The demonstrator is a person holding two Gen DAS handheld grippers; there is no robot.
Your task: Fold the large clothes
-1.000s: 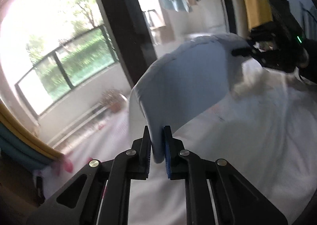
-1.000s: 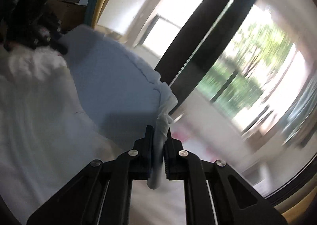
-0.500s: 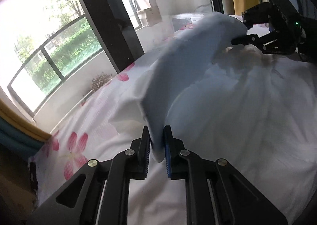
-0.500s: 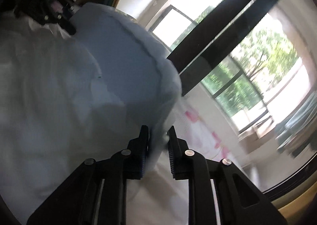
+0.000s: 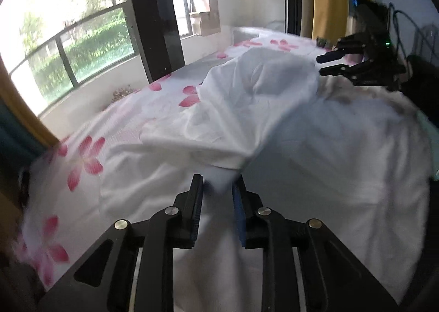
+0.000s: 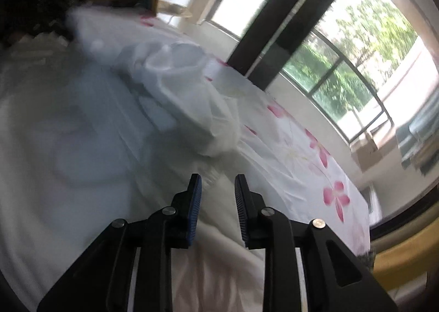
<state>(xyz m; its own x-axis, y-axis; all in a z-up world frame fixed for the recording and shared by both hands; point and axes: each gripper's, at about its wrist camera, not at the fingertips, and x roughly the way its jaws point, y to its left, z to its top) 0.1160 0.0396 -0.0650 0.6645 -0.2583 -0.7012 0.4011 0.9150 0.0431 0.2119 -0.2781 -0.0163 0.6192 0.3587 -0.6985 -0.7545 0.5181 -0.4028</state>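
White garment (image 5: pixel 274 109) crumpled on floral bedsheet (image 5: pixel 90 158)

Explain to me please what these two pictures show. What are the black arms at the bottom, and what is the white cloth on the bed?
No robot is here: a person holds a two-finger gripper in each hand, and each carries a wide-angle camera looking along its fingers. The black arms at the bottom are those fingers. One picture is from the left gripper, the other from the right gripper. The left view also shows the right gripper across the bed. A large white garment lies rumpled on a flowered bedsheet beside a window. Both grippers' jaws are opening. Cloth is between the left jaws; the right jaws look empty.
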